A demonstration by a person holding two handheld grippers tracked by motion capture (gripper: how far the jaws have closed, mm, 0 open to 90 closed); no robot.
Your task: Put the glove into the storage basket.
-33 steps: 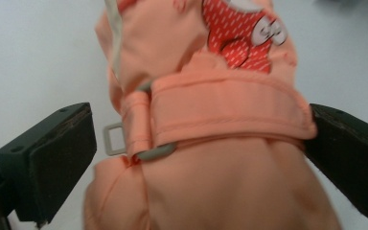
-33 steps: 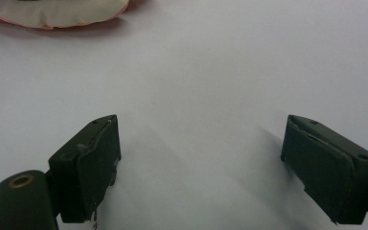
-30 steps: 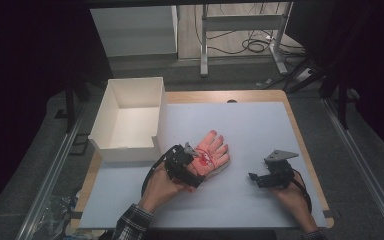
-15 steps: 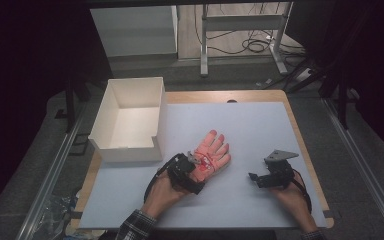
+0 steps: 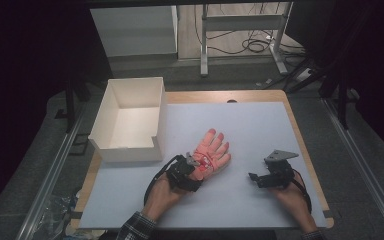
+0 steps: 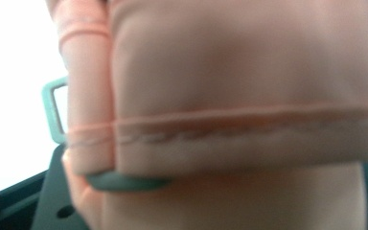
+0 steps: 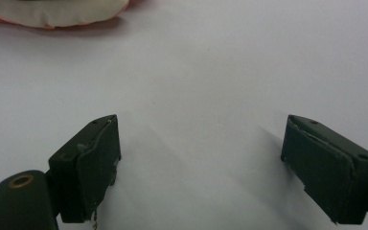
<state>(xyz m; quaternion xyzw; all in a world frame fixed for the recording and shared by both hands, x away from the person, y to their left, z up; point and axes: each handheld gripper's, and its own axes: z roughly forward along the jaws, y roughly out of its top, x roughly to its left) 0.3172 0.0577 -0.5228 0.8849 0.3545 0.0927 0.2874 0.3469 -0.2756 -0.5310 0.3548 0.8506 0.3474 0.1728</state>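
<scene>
A salmon-pink glove lies flat on the pale mat, fingers pointing away from me. My left gripper sits at its cuff end; its jaws have just been closing with the glove between them. In the left gripper view the pink fabric and its hem seam sit very close to the camera, with a grey-green pad pressed against it. My right gripper rests to the right on the mat, apart from the glove. Its jaws stand wide with bare mat between them, and the glove's edge lies far off.
An open white box stands at the mat's left rear, close to the glove. The pale mat covers a wooden table whose edge runs along the right. Beyond are table legs and cables on the floor.
The left gripper's jaws have closed onto the glove's cuff, and the hand has barely shifted. The right hand and its gripper have stayed still.
</scene>
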